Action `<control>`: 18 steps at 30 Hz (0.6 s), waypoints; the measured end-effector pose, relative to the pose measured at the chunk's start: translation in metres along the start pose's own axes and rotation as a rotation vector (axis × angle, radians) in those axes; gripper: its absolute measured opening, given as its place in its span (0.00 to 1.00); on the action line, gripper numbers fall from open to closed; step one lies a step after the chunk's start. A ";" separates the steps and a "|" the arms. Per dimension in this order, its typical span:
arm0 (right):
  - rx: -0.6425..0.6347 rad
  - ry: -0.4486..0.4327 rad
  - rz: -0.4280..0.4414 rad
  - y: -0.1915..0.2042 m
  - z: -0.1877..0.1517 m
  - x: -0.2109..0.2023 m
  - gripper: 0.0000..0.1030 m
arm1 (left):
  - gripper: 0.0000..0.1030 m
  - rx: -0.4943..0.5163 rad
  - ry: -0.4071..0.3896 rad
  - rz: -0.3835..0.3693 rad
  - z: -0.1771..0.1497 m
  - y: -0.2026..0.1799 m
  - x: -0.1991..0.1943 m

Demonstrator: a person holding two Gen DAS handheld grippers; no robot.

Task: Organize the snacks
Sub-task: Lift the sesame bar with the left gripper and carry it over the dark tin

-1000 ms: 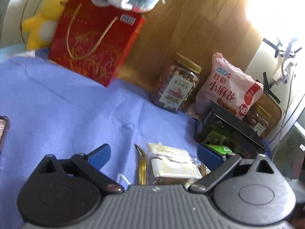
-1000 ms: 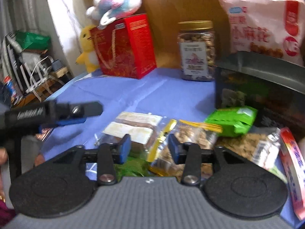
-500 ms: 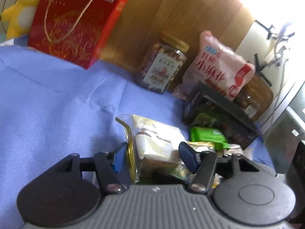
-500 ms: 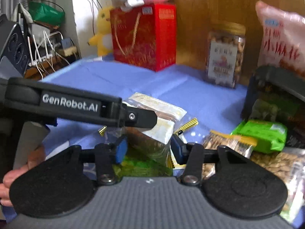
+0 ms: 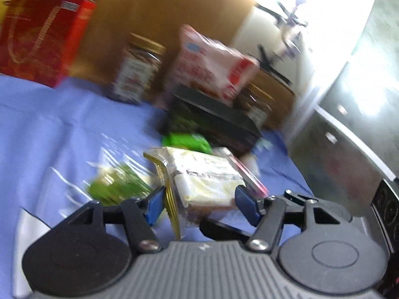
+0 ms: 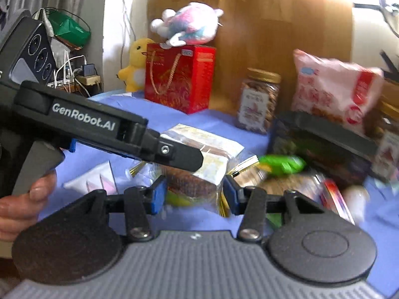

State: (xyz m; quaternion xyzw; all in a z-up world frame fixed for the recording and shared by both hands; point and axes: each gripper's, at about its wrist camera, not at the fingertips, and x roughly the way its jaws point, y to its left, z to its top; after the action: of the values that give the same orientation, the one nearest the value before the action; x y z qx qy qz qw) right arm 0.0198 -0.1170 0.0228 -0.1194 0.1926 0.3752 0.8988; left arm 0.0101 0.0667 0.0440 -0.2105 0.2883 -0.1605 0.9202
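Both grippers hold the same clear packet of cakes (image 5: 207,182), which has a gold edge, a little above the blue cloth (image 5: 49,129). The left gripper (image 5: 203,205) has just been closing, and its blue pads now press on the two sides of the packet. The right gripper (image 6: 194,194) has also just been closing and now clamps the packet's near end. A hand (image 6: 22,206) holds the left gripper's handle. More snack packets lie beside a dark box (image 6: 321,149) toward the cloth's far right corner.
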 end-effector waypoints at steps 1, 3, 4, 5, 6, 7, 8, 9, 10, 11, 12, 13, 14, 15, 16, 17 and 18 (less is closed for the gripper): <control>0.015 0.007 -0.012 -0.003 -0.007 -0.008 0.50 | 0.59 0.011 0.019 -0.015 -0.005 -0.006 0.003; 0.040 0.019 -0.037 -0.007 -0.020 -0.021 0.50 | 0.59 0.031 0.058 -0.042 -0.015 -0.017 0.012; 0.050 0.026 -0.050 -0.009 -0.026 -0.027 0.50 | 0.59 0.043 0.076 -0.051 -0.019 -0.022 0.016; 0.054 0.032 -0.063 -0.010 -0.031 -0.030 0.50 | 0.59 0.055 0.094 -0.058 -0.023 -0.028 0.021; 0.055 0.037 -0.076 -0.010 -0.036 -0.034 0.50 | 0.59 0.064 0.108 -0.062 -0.026 -0.032 0.025; 0.058 0.044 -0.090 -0.012 -0.041 -0.037 0.50 | 0.59 0.075 0.122 -0.065 -0.029 -0.036 0.029; 0.063 0.048 -0.101 -0.013 -0.045 -0.039 0.50 | 0.59 0.085 0.134 -0.066 -0.032 -0.040 0.033; 0.069 0.053 -0.109 -0.014 -0.049 -0.041 0.50 | 0.60 0.093 0.147 -0.067 -0.035 -0.044 0.036; 0.077 0.059 -0.116 -0.016 -0.053 -0.042 0.50 | 0.60 0.096 0.159 -0.068 -0.038 -0.045 0.038; 0.084 0.063 -0.119 -0.017 -0.056 -0.043 0.50 | 0.60 0.097 0.171 -0.068 -0.040 -0.047 0.041; 0.089 0.067 -0.121 -0.018 -0.059 -0.044 0.51 | 0.60 0.098 0.183 -0.066 -0.043 -0.048 0.043; 0.096 0.073 -0.121 -0.020 -0.061 -0.043 0.51 | 0.62 0.097 0.196 -0.060 -0.044 -0.048 0.046; 0.100 0.076 -0.120 -0.021 -0.065 -0.044 0.52 | 0.62 0.098 0.205 -0.050 -0.046 -0.048 0.047; 0.101 0.076 -0.125 -0.021 -0.068 -0.045 0.53 | 0.65 0.099 0.209 -0.042 -0.047 -0.048 0.046; 0.097 0.075 -0.127 -0.021 -0.070 -0.045 0.54 | 0.68 0.100 0.209 -0.033 -0.046 -0.047 0.046; 0.093 0.071 -0.129 -0.021 -0.071 -0.046 0.56 | 0.69 0.097 0.204 -0.041 -0.045 -0.046 0.045; 0.090 0.066 -0.131 -0.021 -0.072 -0.048 0.58 | 0.72 0.091 0.197 -0.043 -0.044 -0.045 0.043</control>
State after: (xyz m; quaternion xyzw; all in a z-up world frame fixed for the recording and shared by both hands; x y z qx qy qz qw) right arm -0.0144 -0.1874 -0.0200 -0.1035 0.2306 0.3027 0.9190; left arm 0.0099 -0.0033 0.0133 -0.1577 0.3654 -0.2129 0.8924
